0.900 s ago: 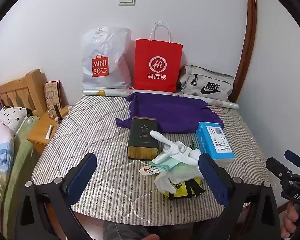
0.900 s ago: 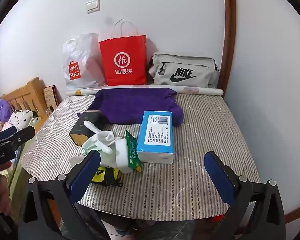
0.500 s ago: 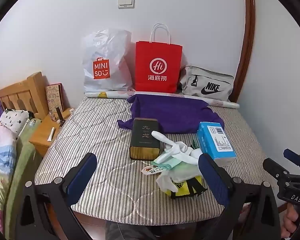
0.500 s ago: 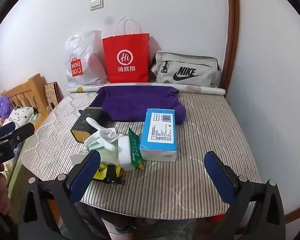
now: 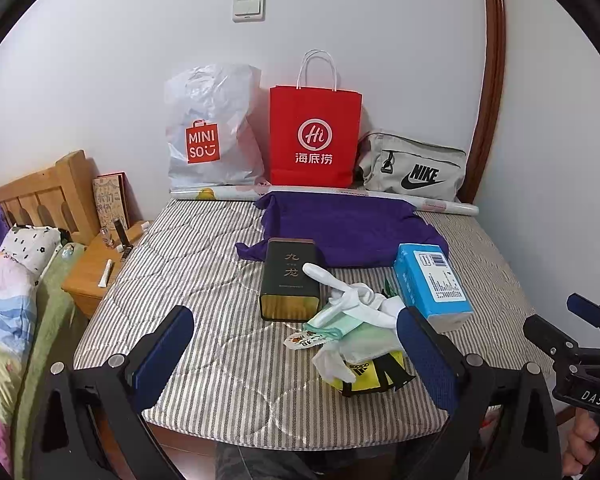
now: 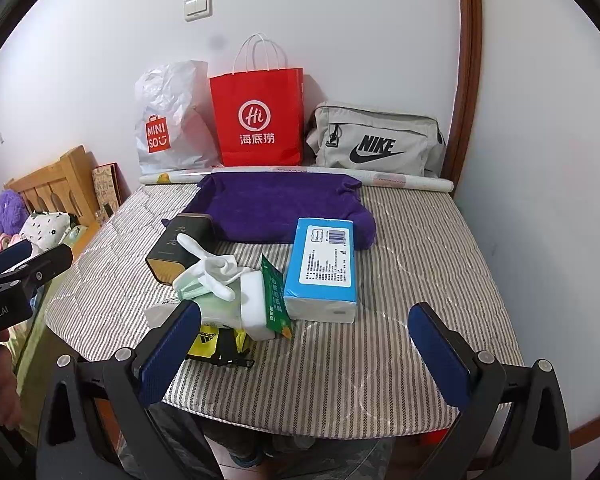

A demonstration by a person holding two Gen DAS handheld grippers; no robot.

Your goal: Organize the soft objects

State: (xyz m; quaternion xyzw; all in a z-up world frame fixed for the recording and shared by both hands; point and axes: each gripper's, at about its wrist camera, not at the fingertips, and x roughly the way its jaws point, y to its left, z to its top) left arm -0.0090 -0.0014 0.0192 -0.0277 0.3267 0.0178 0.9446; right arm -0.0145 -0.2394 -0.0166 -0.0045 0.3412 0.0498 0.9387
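Note:
A purple cloth [image 5: 352,228] [image 6: 276,204] lies spread at the back of the striped mattress [image 5: 204,280] [image 6: 412,280]. In front of it is a heap: white socks [image 5: 356,300] [image 6: 216,268], a pale green soft pack [image 5: 364,340], a green wipes packet [image 6: 274,300] and a yellow Adidas pouch [image 5: 372,372] [image 6: 208,340]. A blue tissue pack [image 5: 432,280] [image 6: 324,264] and a dark box [image 5: 290,276] [image 6: 180,244] flank the heap. My left gripper [image 5: 296,360] and my right gripper [image 6: 304,356] are both open and empty, held near the mattress's front edge.
A white Miniso bag [image 5: 212,128], a red paper bag [image 5: 314,136], a grey Nike bag [image 5: 412,168] and a paper roll [image 5: 444,204] stand along the back wall. A wooden bedside shelf [image 5: 96,268] and a bed with bedding [image 5: 8,300] are at the left.
Both grippers have drawn back and up slightly, so the mattress and objects sit a little lower in both views. Nothing on the mattress has moved.

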